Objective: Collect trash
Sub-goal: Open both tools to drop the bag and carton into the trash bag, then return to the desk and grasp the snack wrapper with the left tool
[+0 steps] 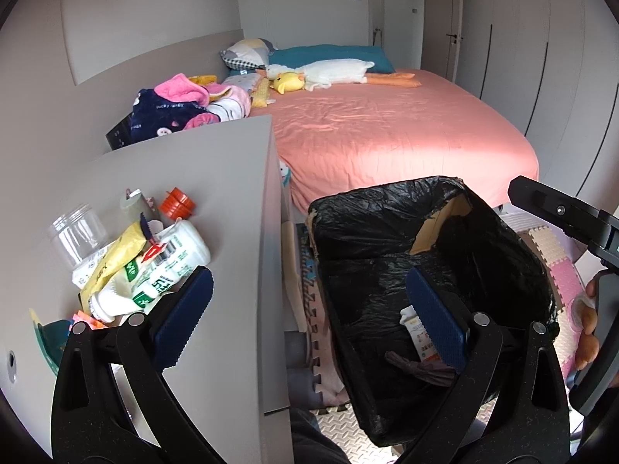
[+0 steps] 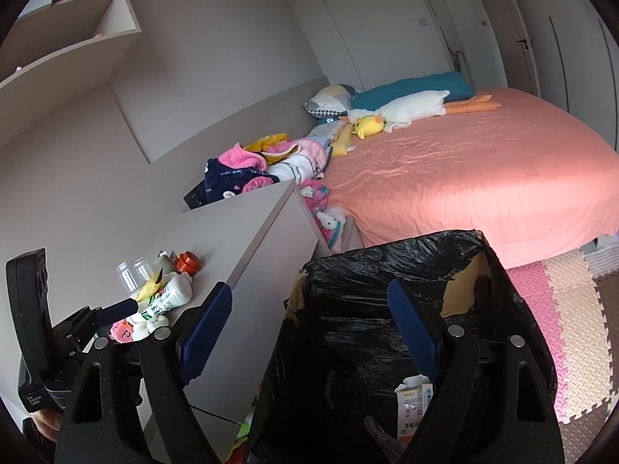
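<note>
On the grey tabletop, beside the pink-sheeted bed, the trash lies in a heap: a white plastic bottle on its side, a yellow wrapper across it, a clear jar and an orange cap behind. Right of the tabletop stands a box lined with a black trash bag, a white carton already inside. Both the left tool and right tool hang with fingers spread apart, holding nothing.

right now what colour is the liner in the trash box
Black, a glossy plastic liner over a cardboard box; clearest in the left wrist view.
</note>
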A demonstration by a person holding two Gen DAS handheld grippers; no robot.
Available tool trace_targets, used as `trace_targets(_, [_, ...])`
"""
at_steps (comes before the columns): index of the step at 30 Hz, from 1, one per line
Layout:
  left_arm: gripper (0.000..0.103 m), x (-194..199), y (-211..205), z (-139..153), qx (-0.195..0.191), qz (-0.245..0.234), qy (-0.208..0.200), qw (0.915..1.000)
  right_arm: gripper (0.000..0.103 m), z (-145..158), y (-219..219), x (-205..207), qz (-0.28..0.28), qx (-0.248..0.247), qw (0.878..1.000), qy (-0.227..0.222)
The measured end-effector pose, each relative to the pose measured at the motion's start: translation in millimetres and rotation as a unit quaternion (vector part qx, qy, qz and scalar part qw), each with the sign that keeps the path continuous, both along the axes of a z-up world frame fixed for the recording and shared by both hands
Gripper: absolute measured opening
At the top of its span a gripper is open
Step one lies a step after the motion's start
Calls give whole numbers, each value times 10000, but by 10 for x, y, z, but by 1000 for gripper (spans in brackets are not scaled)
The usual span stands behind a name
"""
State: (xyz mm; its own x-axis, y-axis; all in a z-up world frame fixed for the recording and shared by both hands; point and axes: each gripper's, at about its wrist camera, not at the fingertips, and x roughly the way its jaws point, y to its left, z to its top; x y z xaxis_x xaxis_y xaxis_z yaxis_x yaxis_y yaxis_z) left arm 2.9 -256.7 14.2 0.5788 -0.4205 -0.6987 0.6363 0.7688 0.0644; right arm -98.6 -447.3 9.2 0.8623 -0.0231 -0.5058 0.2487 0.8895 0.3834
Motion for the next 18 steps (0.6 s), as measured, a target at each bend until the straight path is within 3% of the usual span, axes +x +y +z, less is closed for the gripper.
trace_targets(18, [96, 2, 874, -40, 200, 492, -94, 9985, 83, -30, 771, 392, 836, -213, 9960, 212])
